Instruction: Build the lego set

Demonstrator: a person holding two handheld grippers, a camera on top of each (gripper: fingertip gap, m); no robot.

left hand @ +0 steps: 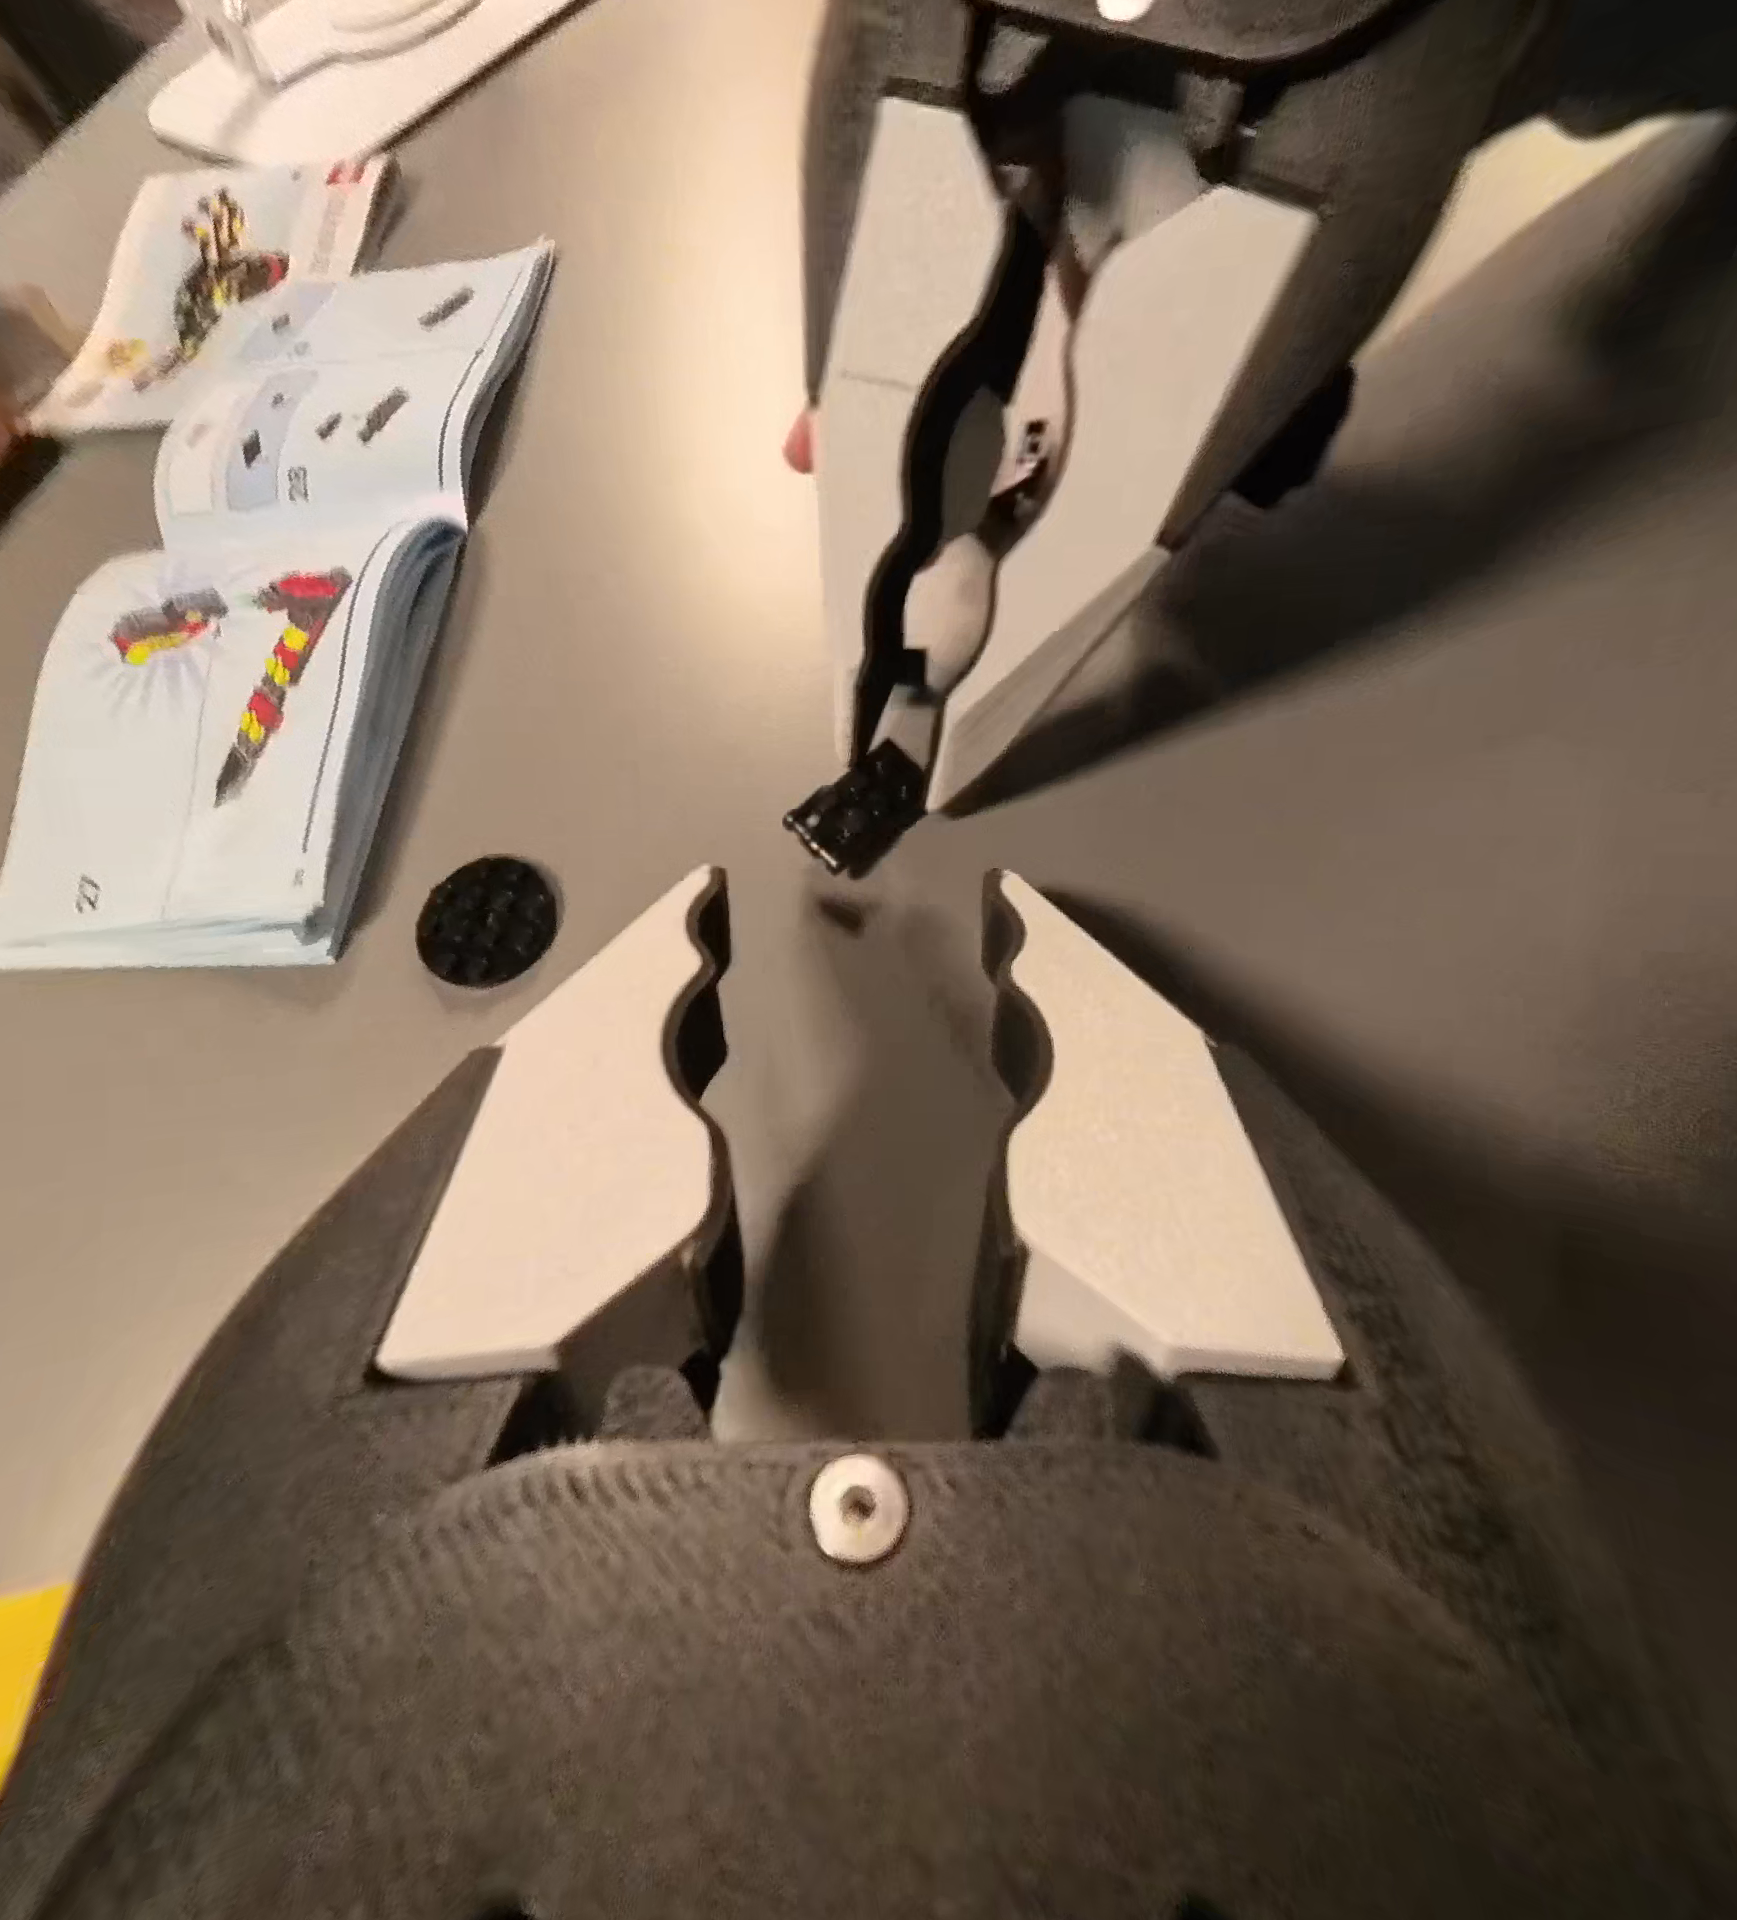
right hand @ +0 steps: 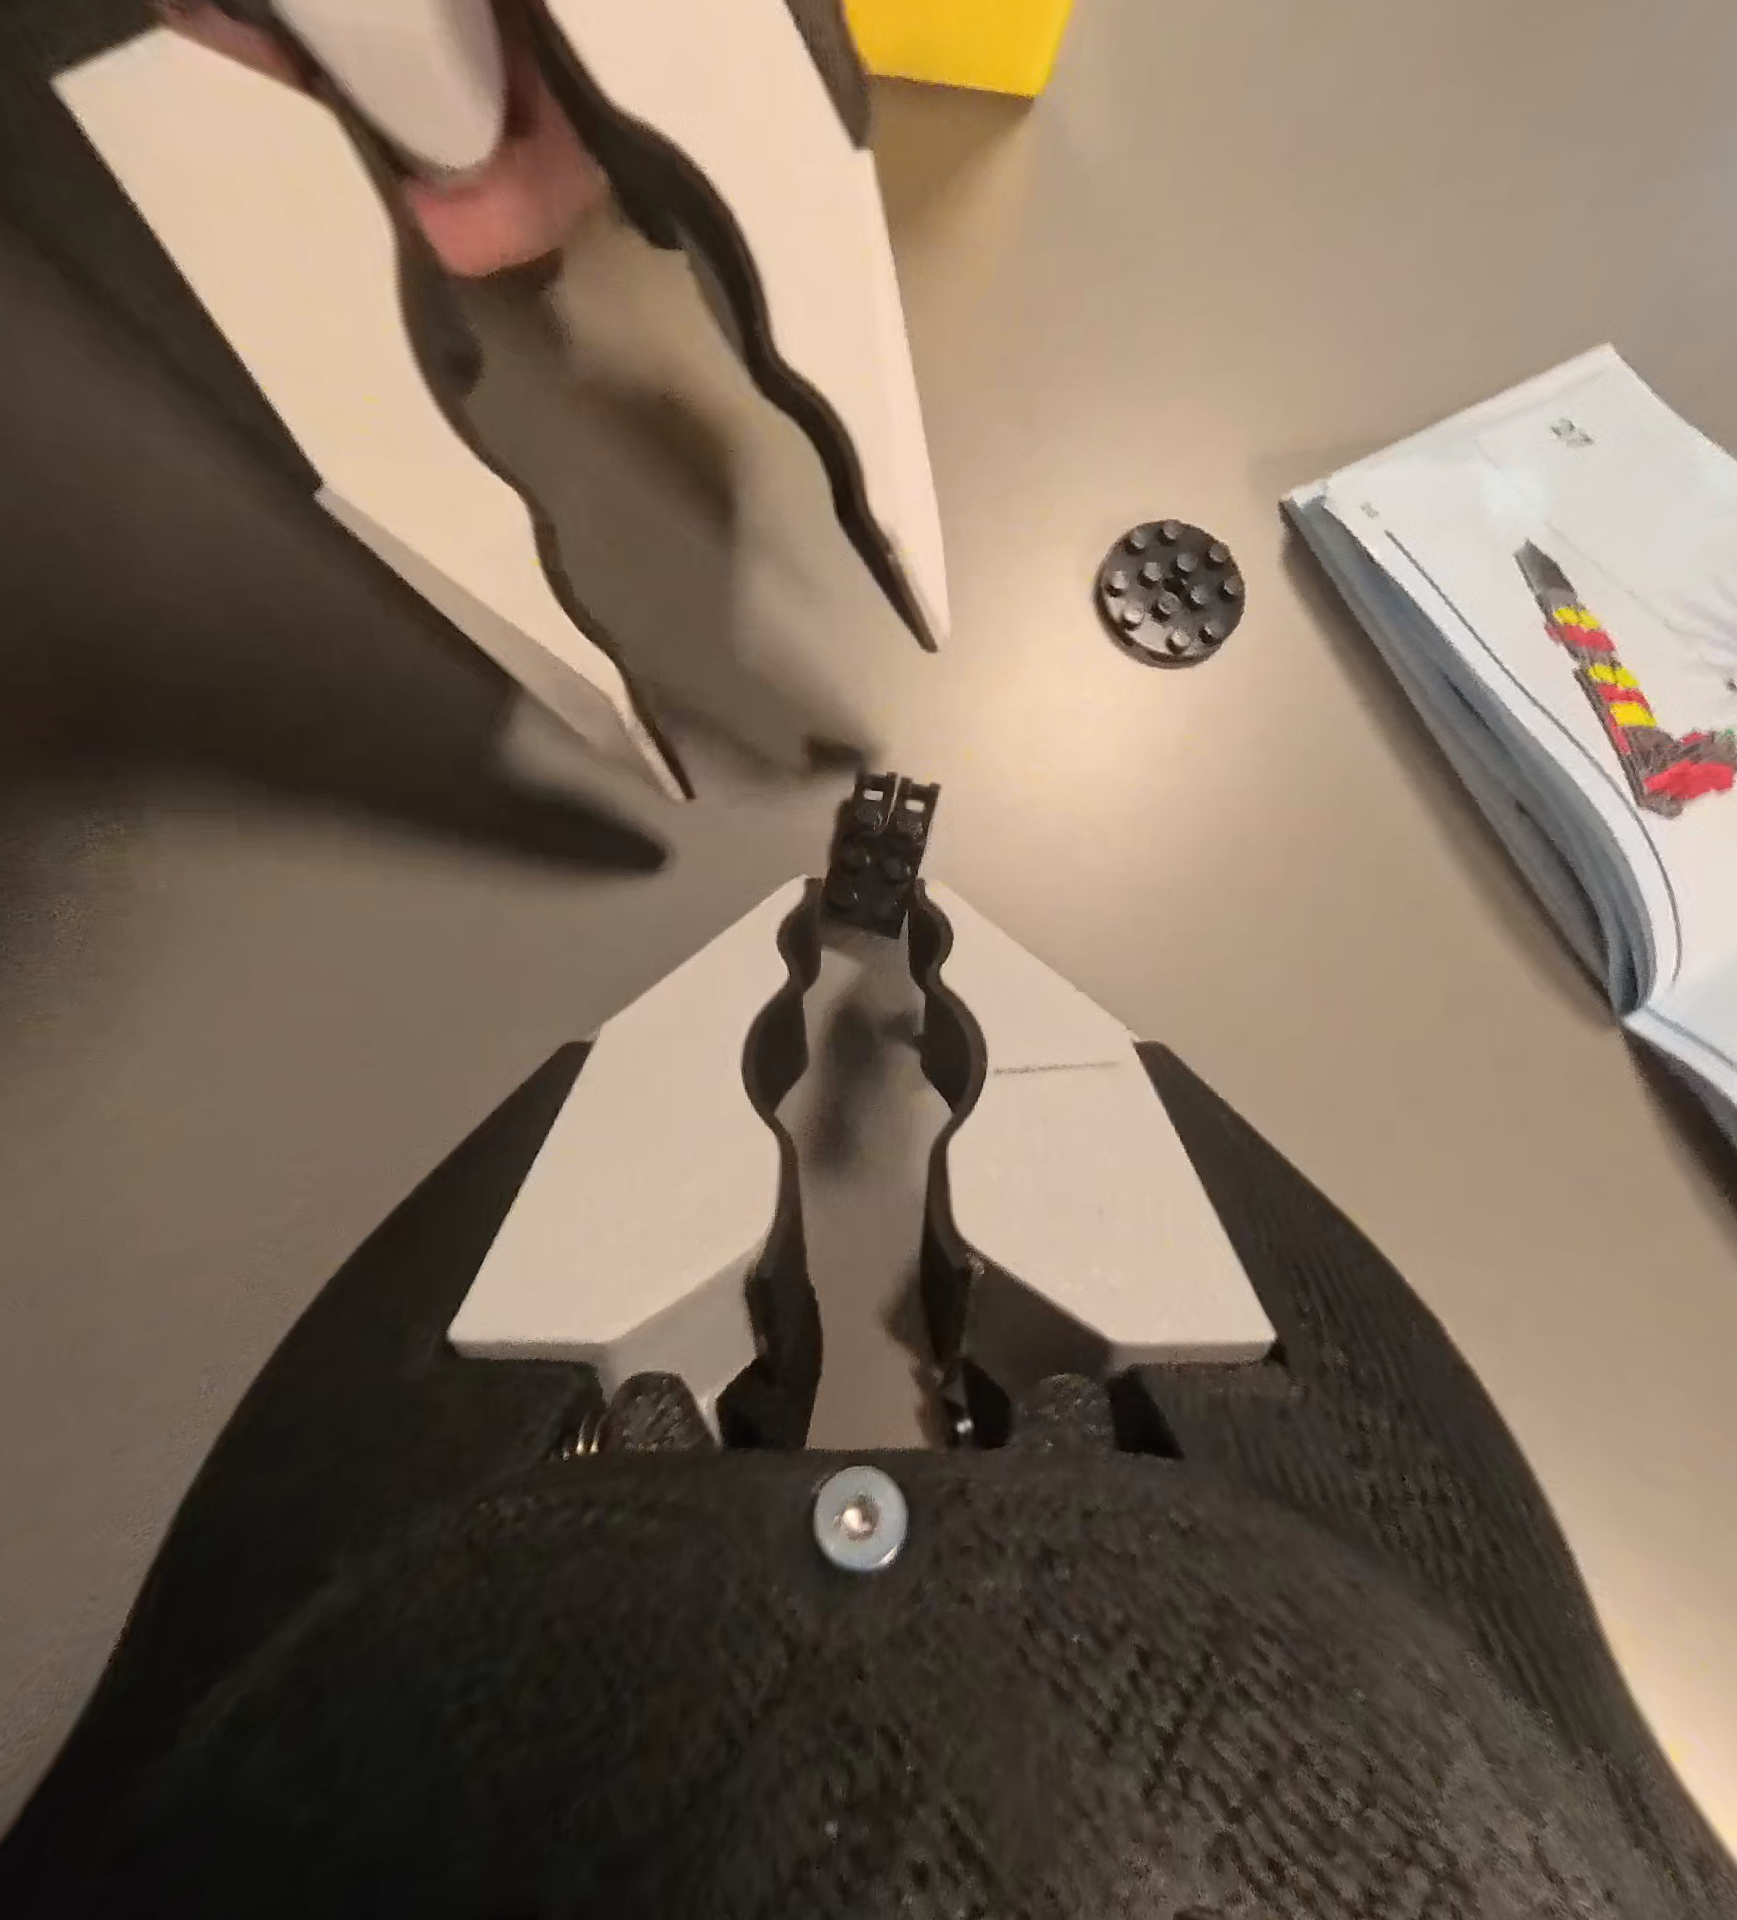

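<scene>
My right gripper [right hand: 866,891] is shut on a small black lego piece [right hand: 879,868], a studded plate with two clip ends that stick out past the fingertips. It holds the piece just above the grey table [right hand: 1155,935]. The same piece [left hand: 856,812] shows in the left wrist view at the tips of the right gripper [left hand: 895,774]. My left gripper [left hand: 851,883] is open with nothing between its fingers, and points at the piece from close by. It also shows in the right wrist view [right hand: 812,722]. A black round studded plate [left hand: 490,916] lies on the table to its left, and shows in the right wrist view too [right hand: 1170,596].
An open instruction booklet [left hand: 251,665] lies left of the round plate; it also shows in the right wrist view [right hand: 1612,707]. A second leaflet [left hand: 209,291] and a white stand [left hand: 251,94] lie beyond it. A yellow box [right hand: 957,47] is near the left gripper. Only a small space, under 4 cm, lies between the two pairs of fingers.
</scene>
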